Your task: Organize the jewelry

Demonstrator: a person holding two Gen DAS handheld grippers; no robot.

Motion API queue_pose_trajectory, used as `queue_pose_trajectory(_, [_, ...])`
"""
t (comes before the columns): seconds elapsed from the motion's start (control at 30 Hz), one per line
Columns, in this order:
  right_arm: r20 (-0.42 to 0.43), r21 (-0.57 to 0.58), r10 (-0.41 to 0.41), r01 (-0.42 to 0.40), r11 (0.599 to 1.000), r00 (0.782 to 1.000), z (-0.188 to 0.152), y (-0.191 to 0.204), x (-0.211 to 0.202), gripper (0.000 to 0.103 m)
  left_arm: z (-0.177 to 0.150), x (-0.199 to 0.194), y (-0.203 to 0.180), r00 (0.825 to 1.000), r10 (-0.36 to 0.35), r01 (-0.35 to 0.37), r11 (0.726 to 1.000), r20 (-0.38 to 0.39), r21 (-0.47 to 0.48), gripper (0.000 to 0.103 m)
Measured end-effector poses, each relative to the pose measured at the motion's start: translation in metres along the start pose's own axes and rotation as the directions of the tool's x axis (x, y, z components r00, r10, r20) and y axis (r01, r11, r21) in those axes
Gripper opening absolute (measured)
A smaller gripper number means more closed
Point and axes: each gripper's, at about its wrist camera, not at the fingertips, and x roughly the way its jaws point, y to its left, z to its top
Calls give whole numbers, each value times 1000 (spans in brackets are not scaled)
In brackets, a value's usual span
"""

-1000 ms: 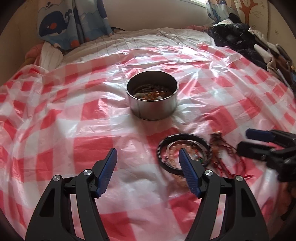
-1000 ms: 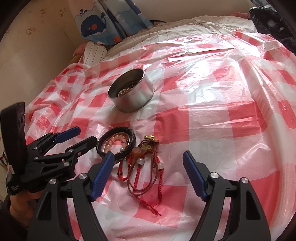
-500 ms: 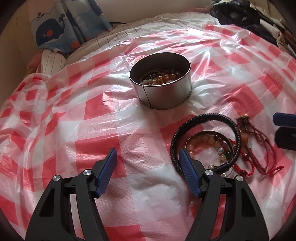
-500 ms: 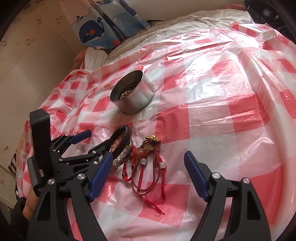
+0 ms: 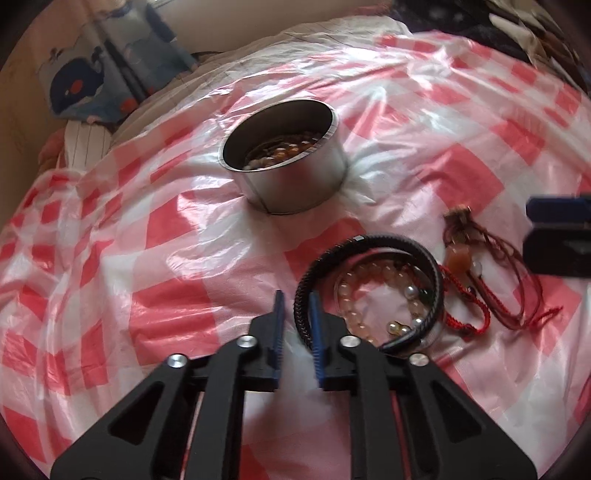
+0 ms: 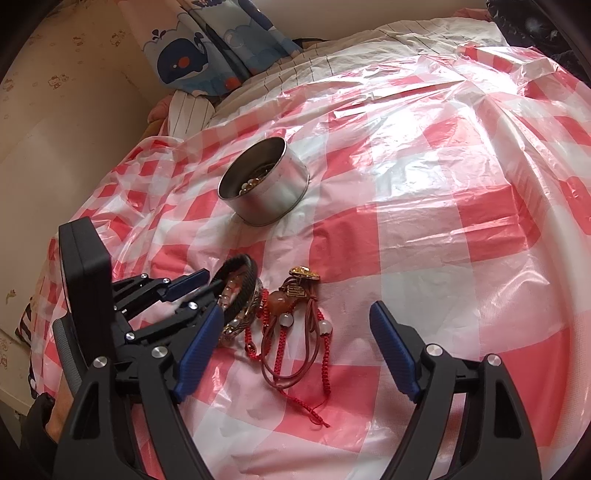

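A round metal tin (image 5: 291,166) with beads inside stands on the red-checked plastic sheet; it also shows in the right wrist view (image 6: 264,184). A black braided bracelet (image 5: 373,245) lies before it, ringing a pale bead bracelet (image 5: 354,284). My left gripper (image 5: 297,314) has its jaws nearly together around the black bracelet's near-left rim; from the right wrist view (image 6: 207,291) the bracelet (image 6: 242,284) looks tilted up. Red cord bracelets with a gold charm (image 6: 295,321) lie to the right. My right gripper (image 6: 295,343) is open and empty above them.
A whale-print cloth (image 6: 192,55) and striped bedding (image 6: 192,114) lie at the back left. Dark clothes (image 5: 480,26) are piled at the back right. The plastic sheet (image 6: 443,184) is crinkled and spreads wide to the right.
My left gripper moved forward and right to the black bracelet and closed its jaws from wide open to nearly together on its rim. The right gripper stayed open, shifting slightly.
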Motion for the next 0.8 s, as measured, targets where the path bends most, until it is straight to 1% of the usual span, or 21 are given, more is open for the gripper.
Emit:
queue_pose_trajectory(0.03, [1, 0, 0, 0, 1000, 1000, 0, 0, 0, 78, 0, -2, 8, 1000, -5, 5, 999, 10, -40, 6])
queue_pose_trajectory(0.13, [-2, -1, 0, 0, 1000, 1000, 0, 0, 0, 78, 2, -11, 29, 998, 32, -27, 993, 46, -112, 6])
queue_pose_trajectory(0.2, [-5, -3, 0, 0, 1000, 1000, 0, 0, 0, 78, 3, -15, 39, 997, 46, -37, 989, 60, -143, 6])
queue_pose_trajectory(0.3, [-17, -13, -5, 5, 1000, 1000, -1, 1, 1, 79, 5, -20, 48, 994, 88, -77, 985, 66, -157, 6])
queue_pose_trajectory(0.4, [-49, -77, -29, 25, 997, 998, -3, 11, 7, 79, 5, -23, 59, 991, 118, -105, 978, 64, -179, 6])
queue_pose_trajectory(0.47, [-57, -111, -32, 26, 994, 998, -5, 17, 9, 79, 5, -29, 66, 990, 119, -100, 974, 80, -204, 6])
queue_pose_trajectory(0.53, [-46, -115, -36, 31, 993, 998, -5, 16, 7, 78, 6, -36, 70, 990, 101, -78, 974, 101, -211, 7])
queue_pose_trajectory(0.57, [-40, -115, -44, 40, 993, 998, -6, 16, 6, 77, 6, -39, 70, 990, 93, -68, 975, 110, -210, 7])
queue_pose_trajectory(0.63, [-20, -115, -73, 70, 991, 997, -5, 13, 4, 61, 6, -42, 69, 990, 76, -51, 977, 115, -207, 12])
queue_pose_trajectory(0.67, [-11, -117, -85, 83, 990, 996, -5, 13, 3, 59, 6, -43, 68, 991, 59, -33, 977, 119, -209, 14])
queue_pose_trajectory(0.73, [-2, -129, -106, 105, 986, 994, -4, 13, 4, 51, 5, -45, 66, 992, 34, -7, 977, 124, -212, 23])
queue_pose_trajectory(0.8, [-5, -150, -122, 120, 981, 992, -4, 16, 8, 47, 4, -47, 63, 991, 21, 6, 979, 129, -204, 27])
